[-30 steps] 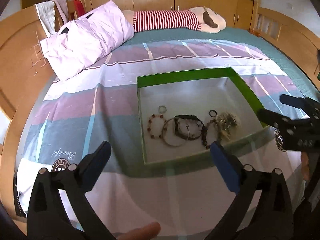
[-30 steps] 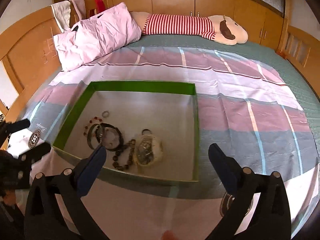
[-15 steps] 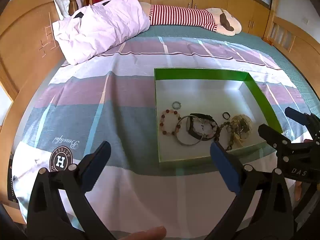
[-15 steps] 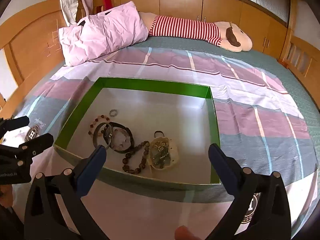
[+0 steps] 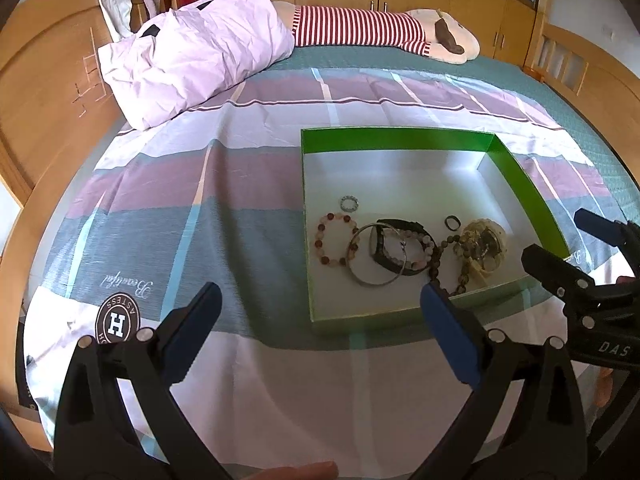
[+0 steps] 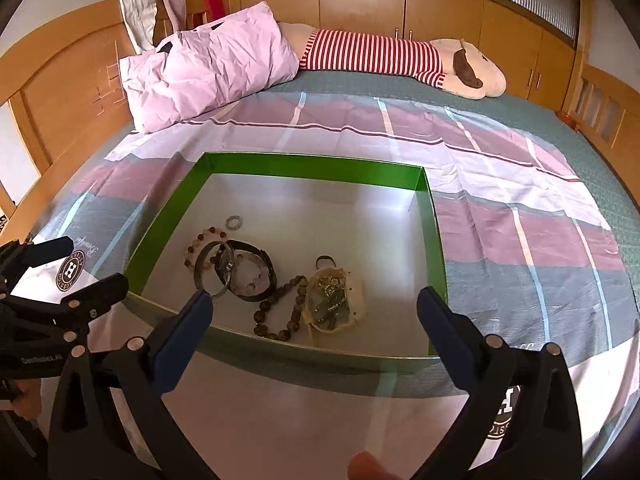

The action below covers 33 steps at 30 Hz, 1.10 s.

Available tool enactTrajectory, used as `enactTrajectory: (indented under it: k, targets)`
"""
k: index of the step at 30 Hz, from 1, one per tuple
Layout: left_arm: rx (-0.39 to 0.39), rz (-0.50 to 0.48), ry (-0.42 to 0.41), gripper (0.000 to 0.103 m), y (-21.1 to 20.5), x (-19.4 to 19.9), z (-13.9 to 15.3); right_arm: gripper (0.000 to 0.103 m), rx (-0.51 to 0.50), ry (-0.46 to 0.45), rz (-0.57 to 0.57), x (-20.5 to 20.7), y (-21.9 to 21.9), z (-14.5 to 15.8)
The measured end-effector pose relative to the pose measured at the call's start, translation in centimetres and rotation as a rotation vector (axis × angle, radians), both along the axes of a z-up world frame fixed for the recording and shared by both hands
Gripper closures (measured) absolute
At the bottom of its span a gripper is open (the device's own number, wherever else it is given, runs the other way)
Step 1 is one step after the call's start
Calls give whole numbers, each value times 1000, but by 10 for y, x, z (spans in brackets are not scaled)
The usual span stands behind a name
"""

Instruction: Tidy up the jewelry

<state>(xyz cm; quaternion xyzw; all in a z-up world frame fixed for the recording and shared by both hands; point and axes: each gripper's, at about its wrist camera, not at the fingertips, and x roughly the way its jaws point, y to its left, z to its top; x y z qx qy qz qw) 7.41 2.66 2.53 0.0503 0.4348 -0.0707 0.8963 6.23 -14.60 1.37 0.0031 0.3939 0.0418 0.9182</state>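
Left hand-held gripper (image 5: 320, 304) spread wide, right hand-held gripper (image 6: 314, 306) likewise, one green box (image 6: 168, 224), two small rings (image 5: 349, 203), one metal bangle (image 5: 376, 256)

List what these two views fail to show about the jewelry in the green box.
- Pouch contents: a tangle too small to sort in either view.
- Watch face: bangle and pale bracelet overlap it.
- Dark bead strand: its end by the pouch is unclear.
- Box near wall: the right gripper fingers cover its corners.
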Motion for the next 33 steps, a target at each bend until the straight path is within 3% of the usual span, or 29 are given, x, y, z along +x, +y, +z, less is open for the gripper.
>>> enactTrajectory:
  k: [33]
  targets:
    - [21,-29,18,2,-16,-4,-7,1,0,3,17,-6,5,1]
